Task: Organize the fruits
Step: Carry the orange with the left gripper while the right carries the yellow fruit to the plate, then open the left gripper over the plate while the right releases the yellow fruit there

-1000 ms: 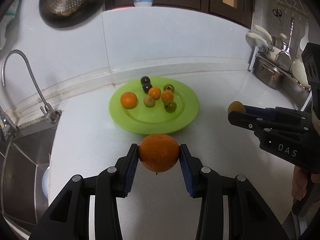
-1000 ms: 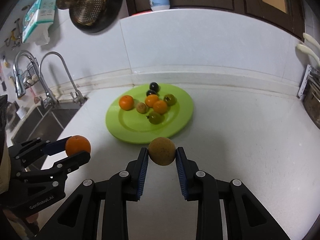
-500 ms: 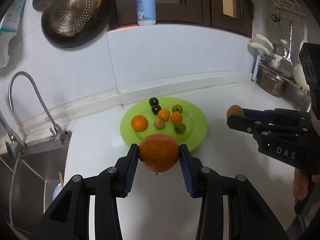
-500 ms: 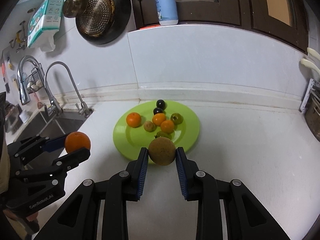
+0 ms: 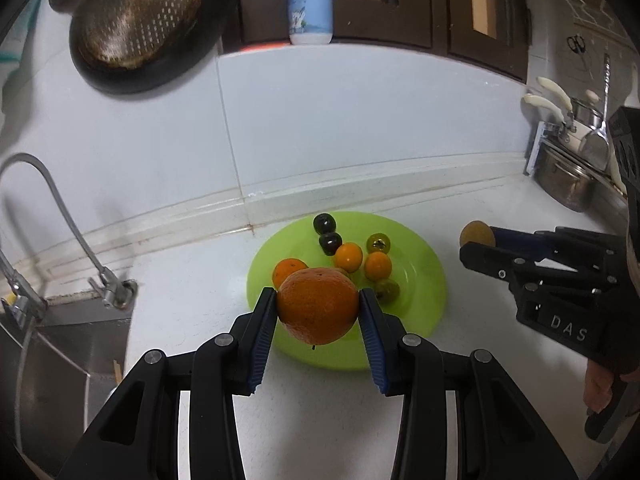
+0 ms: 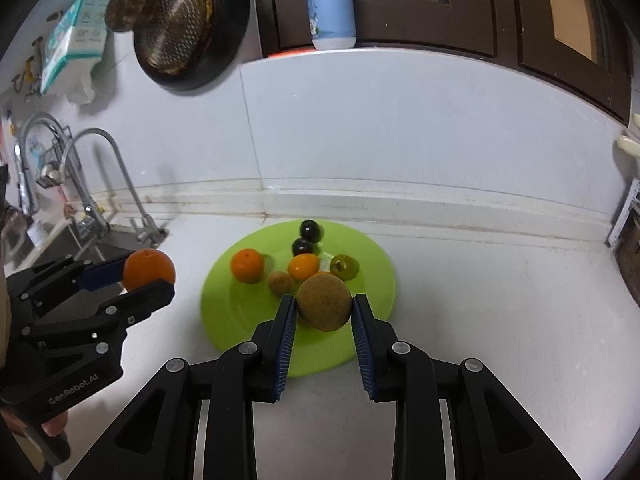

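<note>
Orange [image 5: 318, 305] clamped in left gripper [image 5: 319, 307] fingers – hides plate [image 5: 428, 280] fruit | right gripper [image 6: 324, 307] grips brown fruit [image 6: 324, 301]

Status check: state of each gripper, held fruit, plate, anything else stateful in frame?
left gripper: shut on large orange, held in the air
large orange: gripped, off the counter
right gripper: shut on round brown fruit
round brown fruit: gripped, over the plate
round green plate: flat on counter, several small fruits on it
curved steel faucet: no water visible
</note>
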A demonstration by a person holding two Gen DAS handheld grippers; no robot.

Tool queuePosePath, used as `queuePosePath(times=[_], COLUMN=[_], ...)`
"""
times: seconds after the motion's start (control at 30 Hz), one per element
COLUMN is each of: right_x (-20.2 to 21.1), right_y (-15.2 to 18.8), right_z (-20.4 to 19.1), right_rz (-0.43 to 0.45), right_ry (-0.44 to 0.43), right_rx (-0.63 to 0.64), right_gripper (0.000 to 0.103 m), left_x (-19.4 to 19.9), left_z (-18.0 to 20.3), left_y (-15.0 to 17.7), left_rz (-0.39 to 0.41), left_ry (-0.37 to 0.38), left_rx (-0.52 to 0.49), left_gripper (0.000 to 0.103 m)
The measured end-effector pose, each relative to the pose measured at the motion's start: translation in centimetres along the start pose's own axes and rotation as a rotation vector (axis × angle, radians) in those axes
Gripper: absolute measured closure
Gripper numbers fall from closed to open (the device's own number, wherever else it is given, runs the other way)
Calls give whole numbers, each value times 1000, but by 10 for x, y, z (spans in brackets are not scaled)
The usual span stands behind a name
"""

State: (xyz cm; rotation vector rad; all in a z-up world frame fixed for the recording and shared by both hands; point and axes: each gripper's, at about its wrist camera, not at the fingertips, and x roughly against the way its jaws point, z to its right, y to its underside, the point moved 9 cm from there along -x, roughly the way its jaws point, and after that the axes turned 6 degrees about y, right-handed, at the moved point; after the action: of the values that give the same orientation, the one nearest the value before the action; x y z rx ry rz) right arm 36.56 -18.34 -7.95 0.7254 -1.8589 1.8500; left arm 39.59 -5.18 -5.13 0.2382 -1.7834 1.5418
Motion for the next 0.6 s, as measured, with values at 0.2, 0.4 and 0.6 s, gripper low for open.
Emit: queuePosePath(times=[0.2,0.4,0.6], right_x=[-33,-66,-84], right_y=[2,13,18], right_z=[5,12,16], right_rz=[-44,-116,-150], right_ry=[-11,-35,-57], right_rx=[-3,-46,-83], right_gripper=[74,74,74], left_x=[-34,-62,-82], left_z=[-3,-3,-2], left_y=[2,8,16], left_rz=[-49,-92,-143], left_ry=[26,22,29], left_rx=[23,21,31], left_gripper=[62,62,62])
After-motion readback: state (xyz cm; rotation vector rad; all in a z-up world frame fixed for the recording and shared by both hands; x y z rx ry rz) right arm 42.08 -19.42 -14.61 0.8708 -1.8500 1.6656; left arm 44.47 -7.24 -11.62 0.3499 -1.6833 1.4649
